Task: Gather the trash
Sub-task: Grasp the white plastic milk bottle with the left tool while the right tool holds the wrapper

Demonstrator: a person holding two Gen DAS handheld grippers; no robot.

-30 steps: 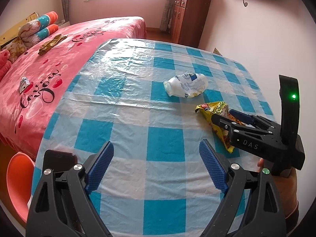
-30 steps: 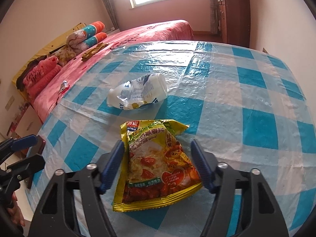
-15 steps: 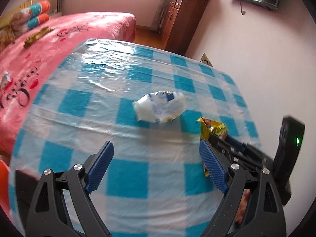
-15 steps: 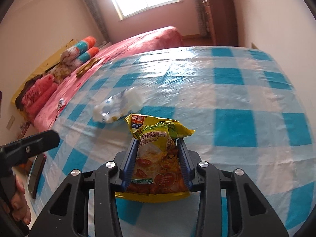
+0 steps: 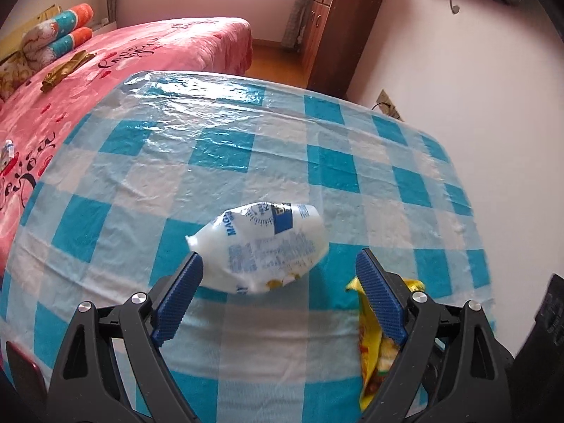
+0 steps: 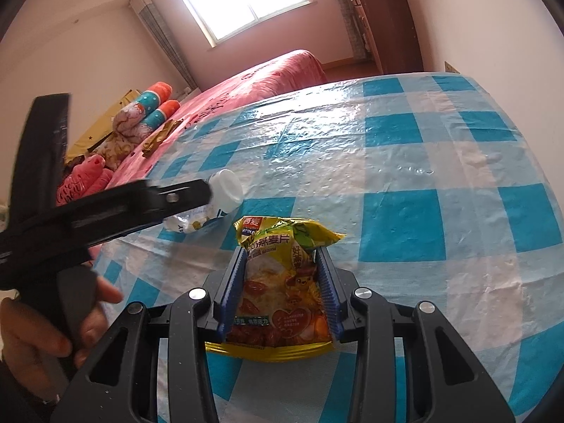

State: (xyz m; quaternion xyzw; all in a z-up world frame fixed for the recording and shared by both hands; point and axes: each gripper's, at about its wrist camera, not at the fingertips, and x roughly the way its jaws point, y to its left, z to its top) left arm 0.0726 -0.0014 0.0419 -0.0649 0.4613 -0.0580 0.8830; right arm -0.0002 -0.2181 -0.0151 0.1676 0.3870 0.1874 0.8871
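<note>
Right wrist view: right gripper (image 6: 280, 283) tilts down, fingers pinching snack bag (image 6: 282, 299).

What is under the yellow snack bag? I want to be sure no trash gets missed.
Only the blue checked tablecloth shows around the yellow snack bag, which the right hand-held gripper pinches. The patch beneath the bag is covered, so anything there cannot be seen.

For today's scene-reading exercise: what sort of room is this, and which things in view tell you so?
Most likely a bedroom at home. A bed with a pink cover stands beside the checked-cloth table, rolled bedding lies on it, and a wooden wardrobe stands against the far wall.
</note>
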